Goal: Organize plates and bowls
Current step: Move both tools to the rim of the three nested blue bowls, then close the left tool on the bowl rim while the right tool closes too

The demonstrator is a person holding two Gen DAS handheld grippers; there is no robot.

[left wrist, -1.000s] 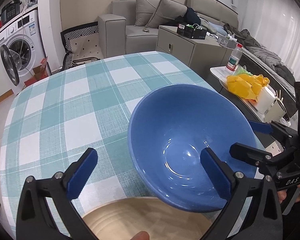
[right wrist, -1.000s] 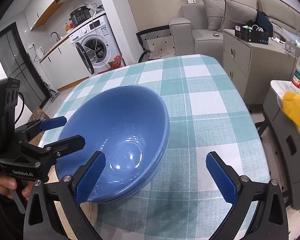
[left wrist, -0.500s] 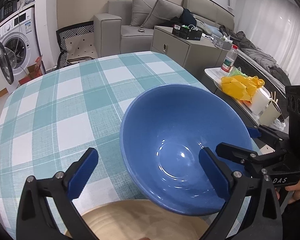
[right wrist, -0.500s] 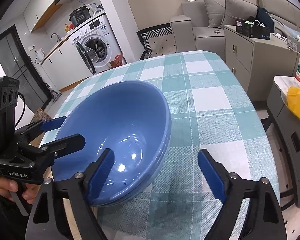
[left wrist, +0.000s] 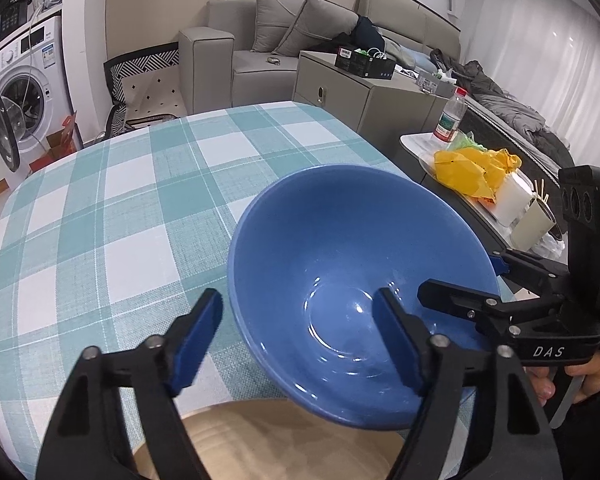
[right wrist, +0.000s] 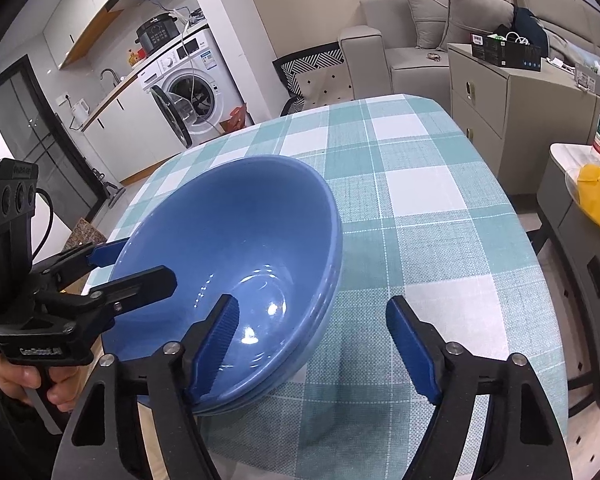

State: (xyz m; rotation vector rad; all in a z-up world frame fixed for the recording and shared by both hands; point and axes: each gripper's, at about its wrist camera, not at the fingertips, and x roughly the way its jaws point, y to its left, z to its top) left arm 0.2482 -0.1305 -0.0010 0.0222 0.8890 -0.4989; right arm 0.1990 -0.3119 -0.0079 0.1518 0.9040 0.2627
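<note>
A large blue bowl (left wrist: 340,256) sits tilted on the checked tablecloth, its near side resting over a pale wooden plate (left wrist: 268,440). In the right wrist view the blue bowl (right wrist: 236,248) shows stacked rims, like nested bowls. My left gripper (left wrist: 296,336) is open, straddling the bowl's left rim with one finger inside. My right gripper (right wrist: 312,344) is open, straddling the bowl's right rim, its left finger inside. Each gripper shows in the other's view, the right (left wrist: 496,280) and the left (right wrist: 112,264).
The teal-and-white checked table (left wrist: 100,216) stretches away behind the bowl. A side table (left wrist: 416,148) at the right holds a bottle, a yellow bag and cups. A grey cabinet (right wrist: 500,92), a sofa and a washing machine (right wrist: 188,92) stand beyond.
Both grippers' jaws have narrowed around the bowl's rims. The bowl has shifted slightly and still rests on the plate.
</note>
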